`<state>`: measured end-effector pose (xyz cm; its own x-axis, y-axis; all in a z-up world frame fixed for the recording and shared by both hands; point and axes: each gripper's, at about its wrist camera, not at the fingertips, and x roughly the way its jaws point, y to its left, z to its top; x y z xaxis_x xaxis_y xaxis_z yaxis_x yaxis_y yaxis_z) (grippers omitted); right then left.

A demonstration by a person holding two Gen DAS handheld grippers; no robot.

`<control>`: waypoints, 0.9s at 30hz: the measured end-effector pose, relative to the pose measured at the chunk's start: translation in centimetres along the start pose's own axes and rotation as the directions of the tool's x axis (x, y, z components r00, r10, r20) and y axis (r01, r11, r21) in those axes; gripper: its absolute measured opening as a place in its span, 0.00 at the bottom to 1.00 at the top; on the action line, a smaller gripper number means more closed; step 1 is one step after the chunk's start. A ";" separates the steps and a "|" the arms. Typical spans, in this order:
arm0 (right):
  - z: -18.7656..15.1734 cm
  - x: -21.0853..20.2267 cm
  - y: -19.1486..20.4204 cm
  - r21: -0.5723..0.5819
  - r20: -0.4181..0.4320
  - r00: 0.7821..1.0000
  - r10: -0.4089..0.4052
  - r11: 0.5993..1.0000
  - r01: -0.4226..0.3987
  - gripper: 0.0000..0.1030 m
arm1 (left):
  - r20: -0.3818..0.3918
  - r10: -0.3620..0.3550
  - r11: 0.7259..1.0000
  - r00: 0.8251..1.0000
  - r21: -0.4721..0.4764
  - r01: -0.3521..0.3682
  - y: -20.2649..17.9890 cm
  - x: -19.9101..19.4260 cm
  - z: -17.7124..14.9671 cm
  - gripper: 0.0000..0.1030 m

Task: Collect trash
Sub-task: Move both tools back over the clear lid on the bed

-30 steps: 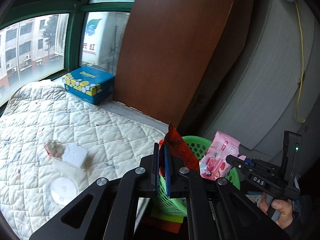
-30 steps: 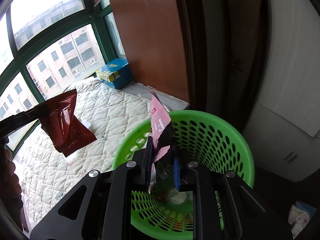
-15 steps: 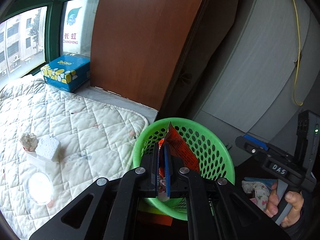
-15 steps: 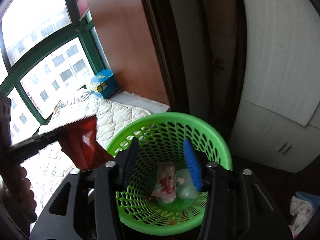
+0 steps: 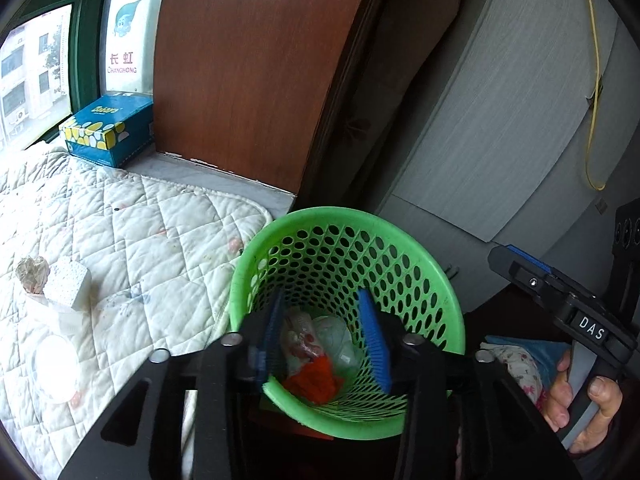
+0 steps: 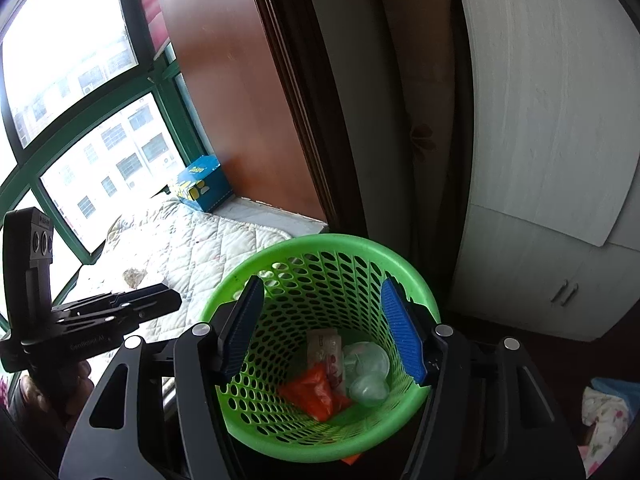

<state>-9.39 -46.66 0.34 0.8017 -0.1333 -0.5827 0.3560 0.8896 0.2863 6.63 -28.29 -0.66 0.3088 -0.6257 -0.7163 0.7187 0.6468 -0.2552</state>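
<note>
A green perforated basket (image 5: 400,240) (image 6: 360,246) stands beside the quilted bed. In it lie a red wrapper (image 5: 316,378) (image 6: 312,392), a pink wrapper (image 5: 304,336) (image 6: 330,352) and clear plastic cups (image 5: 340,340) (image 6: 366,372). My left gripper (image 5: 324,336) is open and empty above the basket. My right gripper (image 6: 324,328) is open and empty above it too, and shows at the right of the left wrist view (image 5: 560,292). On the bed lie a crumpled wad (image 5: 32,274), a white foam block (image 5: 66,284) and a clear lid (image 5: 56,364).
A blue tissue box (image 5: 108,128) (image 6: 202,188) sits on the sill by the window. A brown wooden panel (image 5: 248,64) and grey cabinet doors (image 6: 540,120) stand behind the basket. Floral cloth (image 5: 516,364) lies on the floor at right.
My left gripper opened and the red wrapper dropped into the basket. Earlier, my right gripper opened and let the pink wrapper fall in. Both views moved closer over the basket.
</note>
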 end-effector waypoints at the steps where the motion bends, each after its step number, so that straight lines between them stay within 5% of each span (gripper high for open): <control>1: 0.0 0.0 0.1 -0.002 -0.002 1.000 0.002 1.000 -0.002 0.60 | 0.001 0.007 1.000 1.000 0.000 -0.007 0.1 -0.1 -0.1 0.43; 14: 0.2 0.9 3.1 -0.054 -0.020 0.998 0.061 0.997 -0.062 0.73 | 0.033 0.165 0.984 0.986 -0.078 -0.162 5.3 -3.2 -1.5 0.63; 22: 0.3 2.3 6.3 -0.093 -0.053 0.992 0.117 0.988 -0.122 0.76 | 0.029 0.286 0.946 0.958 -0.166 -0.277 11.7 -6.1 -3.3 0.69; 27: 0.2 3.1 8.3 -0.112 -0.072 0.986 0.153 0.981 -0.160 0.77 | -0.004 0.350 0.920 0.937 -0.188 -0.344 16.0 -7.0 -5.1 0.81</control>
<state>-3.84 -39.79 1.10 0.8098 0.0362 -0.5856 0.1667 0.9428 0.2887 12.78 -11.28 -3.05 0.5382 -0.3585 -0.7628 0.4380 0.8922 -0.1103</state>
